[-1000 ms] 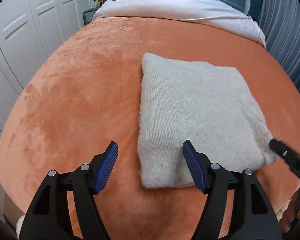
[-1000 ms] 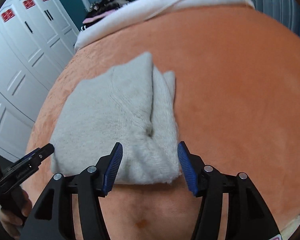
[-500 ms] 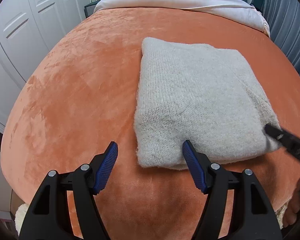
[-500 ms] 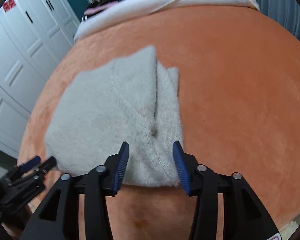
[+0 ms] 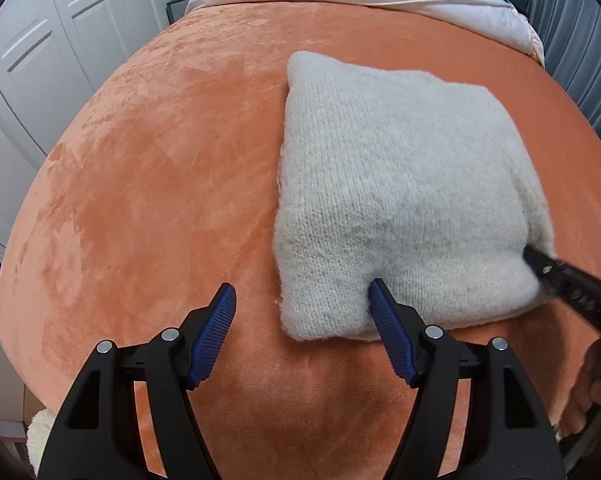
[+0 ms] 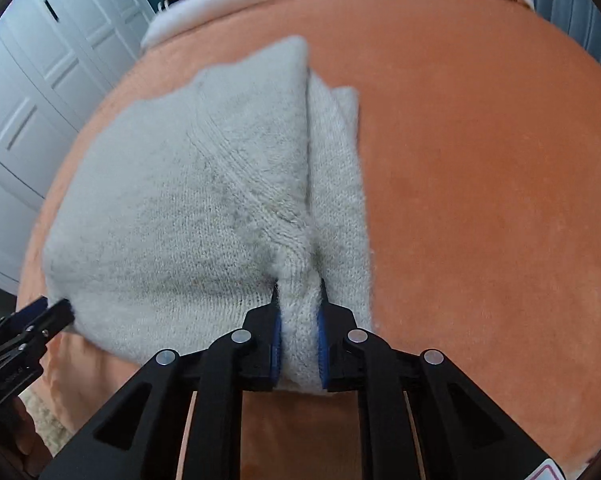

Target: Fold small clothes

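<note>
The right gripper (image 6: 299,312) tilts steeply down, its jaws closing on the near edge of the folded grey sweater (image 5: 396,200), fabric bunched between them. The sweater lies on the orange bed (image 5: 160,184). The left gripper (image 5: 302,300) tilts down likewise, jaws wide open astride the sweater's near-left corner.

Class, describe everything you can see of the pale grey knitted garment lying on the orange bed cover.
The pale grey knitted garment is fuzzy, woolly-looking, and folded into a thick, roughly square bundle. A ribbed band crosses its top layer diagonally, and narrower layers stick out along one side. It lies flat on the orange plush bed cover. The right gripper is closing on a pinch of its near edge; the left gripper stands open at its other near corner, one pad against the knit.
</note>
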A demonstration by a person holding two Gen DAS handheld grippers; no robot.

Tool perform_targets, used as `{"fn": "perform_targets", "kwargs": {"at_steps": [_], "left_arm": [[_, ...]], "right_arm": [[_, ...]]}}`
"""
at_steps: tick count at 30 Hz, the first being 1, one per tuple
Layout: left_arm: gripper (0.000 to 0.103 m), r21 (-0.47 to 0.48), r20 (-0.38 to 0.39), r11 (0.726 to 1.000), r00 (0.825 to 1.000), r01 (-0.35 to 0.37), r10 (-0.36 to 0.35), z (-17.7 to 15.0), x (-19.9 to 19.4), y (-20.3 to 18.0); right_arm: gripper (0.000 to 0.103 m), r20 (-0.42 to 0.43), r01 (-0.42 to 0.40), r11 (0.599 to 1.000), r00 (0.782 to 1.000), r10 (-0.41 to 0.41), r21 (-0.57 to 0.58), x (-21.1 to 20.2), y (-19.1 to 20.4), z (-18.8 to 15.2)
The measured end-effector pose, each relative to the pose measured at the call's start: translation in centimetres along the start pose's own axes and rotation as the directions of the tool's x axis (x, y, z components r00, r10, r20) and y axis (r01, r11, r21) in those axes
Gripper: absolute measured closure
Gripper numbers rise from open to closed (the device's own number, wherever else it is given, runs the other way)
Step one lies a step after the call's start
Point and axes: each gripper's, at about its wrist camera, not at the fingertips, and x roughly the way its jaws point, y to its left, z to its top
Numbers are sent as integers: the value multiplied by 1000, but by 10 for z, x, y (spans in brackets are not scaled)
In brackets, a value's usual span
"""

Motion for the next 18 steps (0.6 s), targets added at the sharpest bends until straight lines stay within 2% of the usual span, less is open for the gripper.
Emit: {"fn": "perform_targets", "kwargs": {"at_steps": [1,3,4,6,7,8,10,11,12,13,16,17,18], "left_arm": [[36,-1,6,1000,1000,3,-3,-1,-2,1],[38,-23,34,999,999,43,-42,0,-14,5],[38,-37,55,997,997,63,-61,3,-22,8],[36,-60,78,995,994,84,-80,9,-30,10],[33,-79,91,992,992,99,-92,15,-32,12],[32,-95,95,990,991,105,-96,19,-31,14],[32,-103,79,991,993,91,-83,30,-21,13],[32,-97,72,992,995,79,-72,33,-15,12],[30,-89,60,994,996,66,-61,35,-6,11],[30,-81,46,995,997,66,-63,37,-1,10],[28,-73,48,995,996,74,-70,37,4,12],[27,-67,48,995,997,69,-66,36,6,13],[24,-66,47,996,997,65,-62,34,9,13]], "right_arm": [[90,6,-12,1000,1000,12,18,-9,2,5],[81,58,-30,999,998,29,17,-32,5,12],[81,93,-28,1000,995,27,10,-43,7,16],[69,122,-43,999,992,40,22,-52,6,25],[60,120,-56,998,991,52,33,-49,6,30],[57,110,-64,997,992,58,43,-43,5,37],[57,73,-46,999,996,44,28,-25,10,43],[66,25,-34,999,999,33,13,-9,12,44],[81,-17,-43,999,999,44,9,3,15,40],[88,-29,-48,999,998,49,9,7,17,39],[89,114,-79,997,990,79,-11,-31,22,39],[89,128,-86,996,988,85,2,-33,19,37],[89,101,-78,997,992,76,14,-25,15,34]]}}
